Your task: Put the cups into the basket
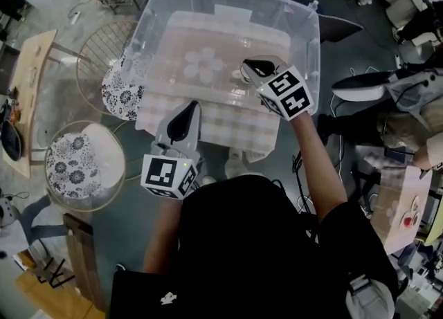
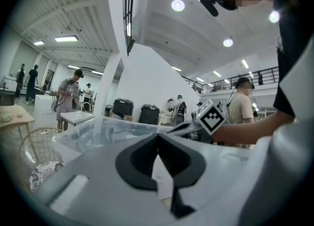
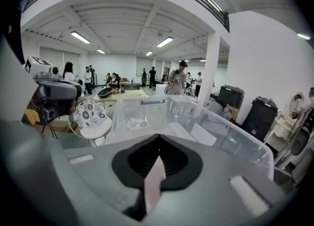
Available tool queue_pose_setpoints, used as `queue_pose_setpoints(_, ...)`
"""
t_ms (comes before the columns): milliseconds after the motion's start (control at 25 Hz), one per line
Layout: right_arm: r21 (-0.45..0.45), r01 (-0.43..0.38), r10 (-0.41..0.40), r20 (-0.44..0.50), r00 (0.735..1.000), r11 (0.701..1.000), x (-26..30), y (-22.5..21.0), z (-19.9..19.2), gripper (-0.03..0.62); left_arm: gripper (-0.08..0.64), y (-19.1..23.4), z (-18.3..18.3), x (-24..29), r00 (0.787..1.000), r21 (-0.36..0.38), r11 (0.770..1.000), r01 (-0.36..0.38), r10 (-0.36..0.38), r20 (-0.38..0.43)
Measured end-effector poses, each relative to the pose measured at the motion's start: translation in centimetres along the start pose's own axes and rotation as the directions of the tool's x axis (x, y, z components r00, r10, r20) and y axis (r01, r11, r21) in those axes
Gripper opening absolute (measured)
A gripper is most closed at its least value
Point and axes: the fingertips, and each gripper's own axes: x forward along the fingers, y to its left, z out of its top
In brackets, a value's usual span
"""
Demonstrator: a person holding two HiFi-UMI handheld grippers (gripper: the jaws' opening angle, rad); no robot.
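The big clear plastic basket [image 1: 308,41] fills the middle of the head view, standing on a checked cloth [image 1: 228,127]; to its left are two round wire chairs [image 1: 83,165] with patterned cushions, neither with a cup on it that I can make out; the right gripper [image 1: 257,68] hangs over the near right part of the basket's inside, jaws clenched flat together with nothing between them; the left gripper [image 1: 181,122] sits lower, over the cloth just outside the basket's near wall, its jaws likewise pressed together and empty; on the basket's floor, toward the far left, lies a tight cluster of pale rings that look like clear cups [image 1: 203,63] seen from above, standing side by side and touching

Judging from this, the cups that show are already inside the basket and none is left on the cloth or in either gripper; the job looks finished or nearly so, though a clear cup elsewhere could be hard to spot against the plastic
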Motion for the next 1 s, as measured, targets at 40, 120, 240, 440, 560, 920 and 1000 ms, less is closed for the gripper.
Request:
queue_pose_setpoints(40, 0.007, 0.001, -0.001, 0.022, 1.000, 1.000, -0.6, 0.6, 0.6, 0.002, -0.012, -0.1, 0.1, -0.3, 1.000, 0.004, 1.000, 0.006, -0.006, 0.004)
queue_pose_setpoints(120, 0.022, -0.014, 0.013, 0.060, 0.998, 1.000, -1.7, 2.2, 1.7, 0.002, -0.014, -0.3, 0.4, -1.0, 1.000, 0.012, 1.000, 0.014, -0.014, 0.013)
queue_pose_setpoints(240, 0.037, -0.038, 0.034, 0.104, 0.994, 0.999, -3.1, 4.4, 2.6, 0.002, -0.012, -0.6, 0.8, -2.0, 0.999, 0.022, 1.000, 0.018, -0.019, 0.030)
queue_pose_setpoints(440, 0.052, -0.043, 0.033, 0.174, 0.984, 0.998, -5.3, 7.6, 3.8, 0.002, -0.012, -1.5, 1.5, -4.1, 0.998, 0.038, 0.999, 0.030, -0.032, 0.056)
queue_pose_setpoints(560, 0.054, -0.048, 0.038, 0.186, 0.982, 0.997, -6.2, 9.8, 4.1, 0.002, -0.012, -1.9, 1.5, -5.5, 0.998, 0.038, 0.999, 0.030, -0.032, 0.063)
queue_pose_setpoints(920, 0.096, -0.124, 0.093, 0.282, 0.955, 0.988, -9.0, 15.8, 4.8, 0.002, -0.014, -3.6, 1.5, -9.5, 0.995, 0.053, 0.998, 0.028, -0.032, 0.093)
queue_pose_setpoints(1000, 0.099, -0.133, 0.096, 0.312, 0.945, 0.986, -9.7, 17.1, 4.9, 0.002, -0.014, -4.0, 1.4, -10.4, 0.995, 0.054, 0.998, 0.025, -0.030, 0.096)
